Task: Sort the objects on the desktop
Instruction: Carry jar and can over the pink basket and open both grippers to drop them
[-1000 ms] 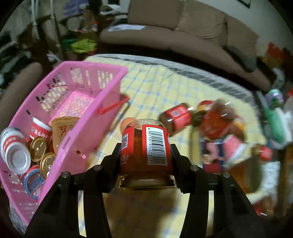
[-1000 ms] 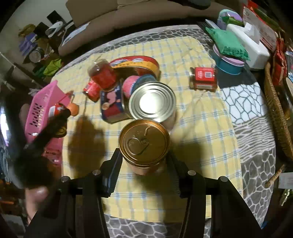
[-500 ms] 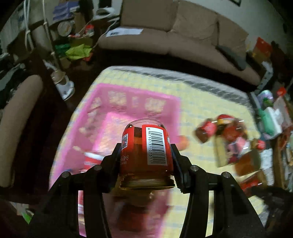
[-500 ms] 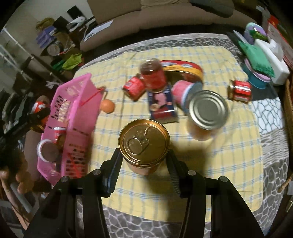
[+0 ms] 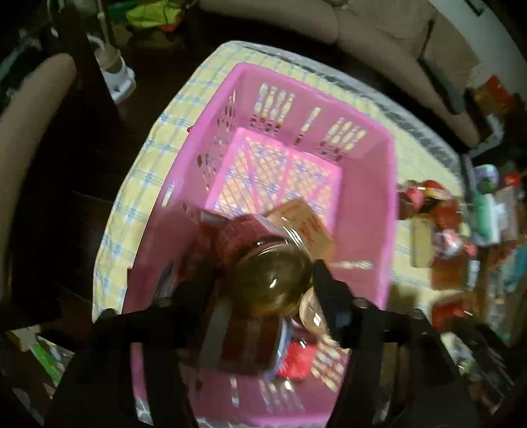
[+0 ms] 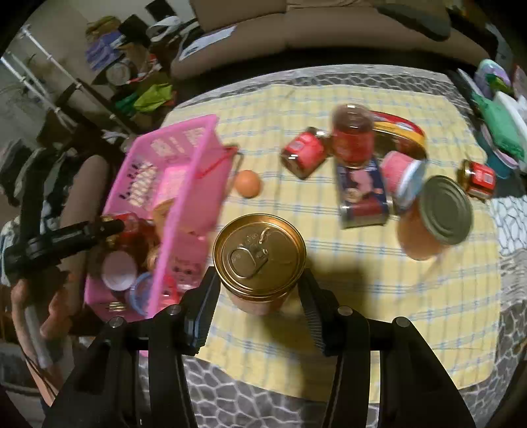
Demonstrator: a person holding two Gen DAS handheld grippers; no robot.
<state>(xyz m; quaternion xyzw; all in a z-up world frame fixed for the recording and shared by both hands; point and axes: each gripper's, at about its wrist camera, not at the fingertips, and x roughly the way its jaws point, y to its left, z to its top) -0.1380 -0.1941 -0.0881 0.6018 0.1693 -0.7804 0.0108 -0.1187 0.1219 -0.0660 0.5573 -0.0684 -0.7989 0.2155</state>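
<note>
My left gripper [image 5: 263, 289] points down into the pink basket [image 5: 388, 204] and is shut on a red-labelled glass jar [image 5: 270, 283], held over the cans in the basket's near end. It also shows in the right wrist view [image 6: 108, 227] above the basket [image 6: 194, 171]. My right gripper [image 6: 260, 286] is shut on a gold-lidded can [image 6: 260, 253], held above the yellow checked cloth [image 6: 329, 237], just right of the basket.
On the cloth lie an orange ball [image 6: 247, 183], two red jars [image 6: 304, 153], a blue tin [image 6: 360, 194], a pink tub [image 6: 403, 176], a large silver-topped can [image 6: 441, 214] and a small red jar [image 6: 479, 177]. A sofa [image 6: 329, 29] stands behind the table.
My left gripper has swung left and tipped down over the basket with the jar. My right gripper has carried the can left, closer to the basket.
</note>
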